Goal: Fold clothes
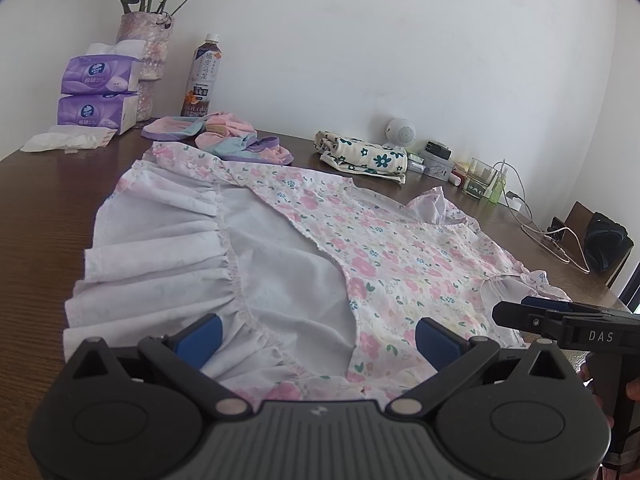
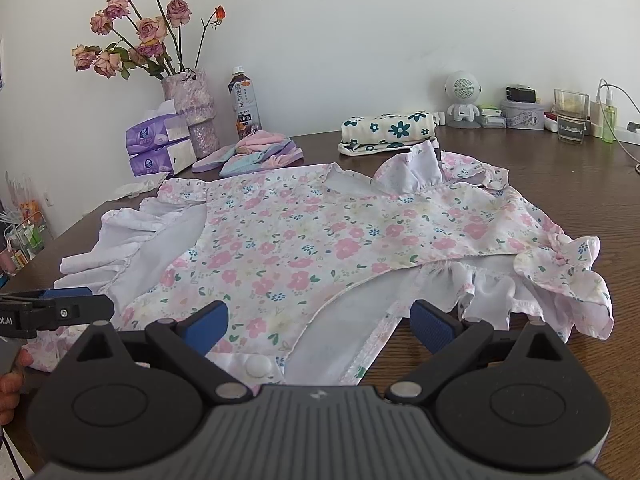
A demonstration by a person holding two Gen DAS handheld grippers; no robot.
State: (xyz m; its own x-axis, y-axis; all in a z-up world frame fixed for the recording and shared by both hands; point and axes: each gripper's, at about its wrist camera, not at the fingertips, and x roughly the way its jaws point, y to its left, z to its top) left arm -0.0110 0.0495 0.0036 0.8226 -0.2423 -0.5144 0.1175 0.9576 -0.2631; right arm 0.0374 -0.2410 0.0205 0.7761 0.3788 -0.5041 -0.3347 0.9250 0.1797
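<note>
Left tongs point(image 1: 318, 338) released, blue pads spread above the near hem of the floral dress point(image 1: 360, 248); right tongs point(image 2: 318, 326) likewise released, nothing gripped. Dress lies spread on the brown worktop point(image 1: 44, 216), bare wood to its left. Right view alone shows the dress's ruffled right edge point(image 2: 568, 280) and clear worktop beyond. Near hem hidden behind both tong bodies.

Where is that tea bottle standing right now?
The tall plastic tea bottle with the white cap stands at the back of the brown wooden table against the wall, between the lilac flower vase and the folded flower-print cloth.
</note>
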